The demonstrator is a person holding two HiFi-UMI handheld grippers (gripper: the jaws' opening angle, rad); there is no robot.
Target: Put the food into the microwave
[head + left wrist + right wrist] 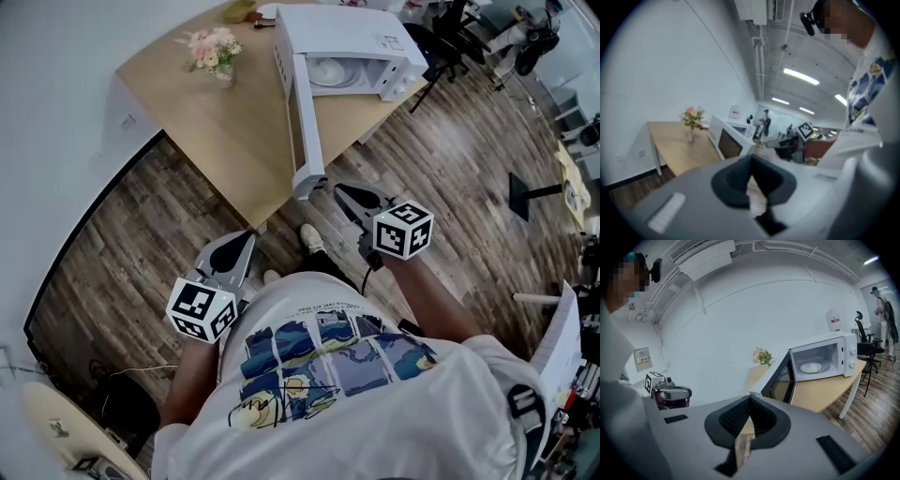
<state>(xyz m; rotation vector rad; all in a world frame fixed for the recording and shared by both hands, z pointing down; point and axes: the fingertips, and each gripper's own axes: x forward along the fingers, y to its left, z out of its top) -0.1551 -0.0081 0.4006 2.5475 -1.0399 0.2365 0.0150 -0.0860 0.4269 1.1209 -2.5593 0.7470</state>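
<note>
one microwave (342, 39) stands open on the table (216, 127).

An open-plan office: black swivel chairs (865, 348) at right, pale wooden desk (225, 131), long ceiling strip lights (800, 77) overhead

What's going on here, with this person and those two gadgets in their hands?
A person stands on the wooden floor just short of the table, with a left tool and a right tool, one in each hand. Both tools are shut and hold nothing. On the table, the microwave has its door swung wide open, and a white dish sits inside. I can't tell whether there is food on it. A vase of flowers stands nearby.
</note>
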